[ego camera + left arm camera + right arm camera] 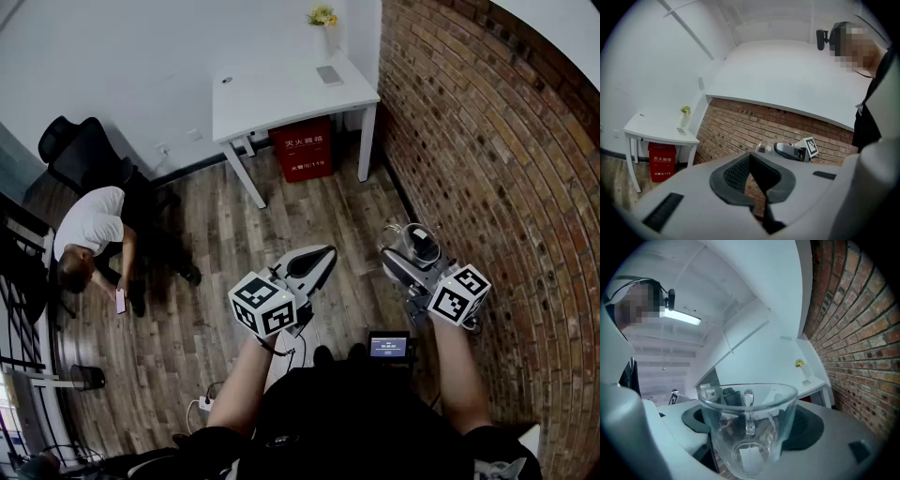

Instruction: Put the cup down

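Glass cup held up in the right gripper, with nothing beneath it to rest on.
The right gripper [411, 255] clasps the glass cup [749, 427] by its body, jaws spread wide on either side of it. The left gripper [751, 174], near on its left, is clenched on nothing. The white table [272, 94] stands well ahead of both. The cup should probably travel upright to that table, come down until its base sits flat, and be let go only then, since smooth glass may slip.
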